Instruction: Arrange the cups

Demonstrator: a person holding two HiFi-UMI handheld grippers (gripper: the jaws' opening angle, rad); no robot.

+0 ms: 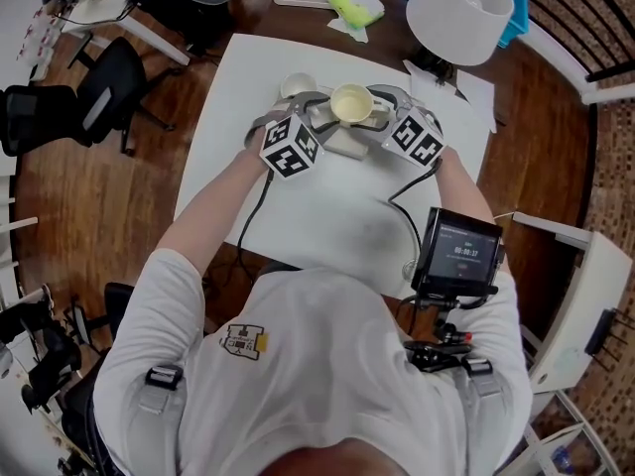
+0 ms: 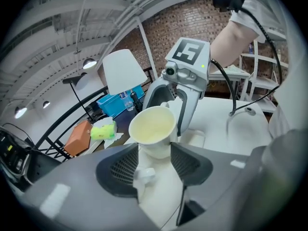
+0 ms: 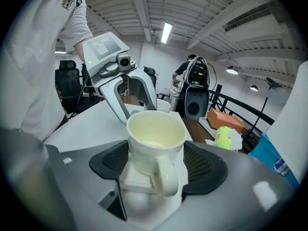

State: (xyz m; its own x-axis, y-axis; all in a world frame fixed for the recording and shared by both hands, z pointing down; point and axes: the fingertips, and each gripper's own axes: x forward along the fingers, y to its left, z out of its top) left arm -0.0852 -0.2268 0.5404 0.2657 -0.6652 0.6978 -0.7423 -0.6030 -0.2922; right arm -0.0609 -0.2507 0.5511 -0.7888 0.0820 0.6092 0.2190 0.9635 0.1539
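1. Cups number two on the white table (image 1: pixel 223 157). Furthest left, a white cup (image 1: pixel 296 85) stands alone, apparently not yet dealt with.
2. Next, the left gripper (image 2: pixel 155 153) reaches in at a downward slant. Its pads (image 2: pixel 122 165) sit clamped against the lower wall of the cream mug (image 1: pixel 352 103), probably to leave the rim free.
3. In the centre, the cream mug is upright and empty, over a flat white block (image 1: pixel 344 147). Whether it rests on that block or hangs just above it, I cannot tell.
4. Rightmost, the right gripper (image 3: pixel 156 158) is clamped on the mug's mid-body from the opposite side. The handle (image 3: pixel 163 177) points back between its jaws, so they meet bare wall. Two grips on one mug suggest a handover or a steadying hold.
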